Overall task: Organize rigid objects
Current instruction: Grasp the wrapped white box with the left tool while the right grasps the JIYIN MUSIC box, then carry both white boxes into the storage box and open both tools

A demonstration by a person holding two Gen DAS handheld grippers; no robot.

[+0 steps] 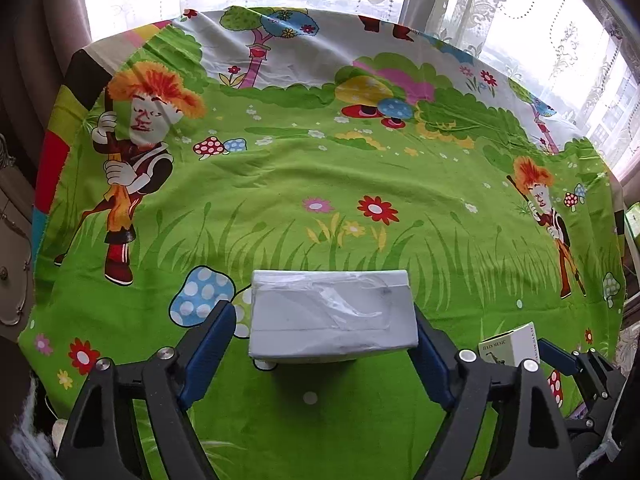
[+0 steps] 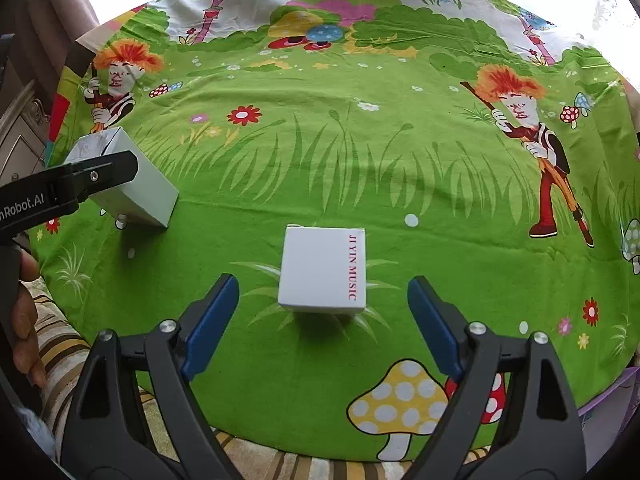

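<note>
A plain white oblong cardboard box (image 1: 332, 316) wrapped in clear film lies on the bright green cartoon-printed tablecloth (image 1: 320, 184), its long axis running crosswise between the blue pads of the left gripper (image 1: 326, 332). The jaws stand close at either end of it; whether the pads actually press on the box I cannot tell. To its right, well apart, a small white cube-shaped box lettered "JIYIN MUSIC" (image 2: 323, 270) sits upright, the lettering running along its right edge. The right gripper (image 2: 323, 320) hovers just short of it, jaws spread wide, touching nothing. In the left view the cube box is half hidden behind the left gripper's frame. A hand (image 2: 26, 320) shows at the edge of the right view.
</note>
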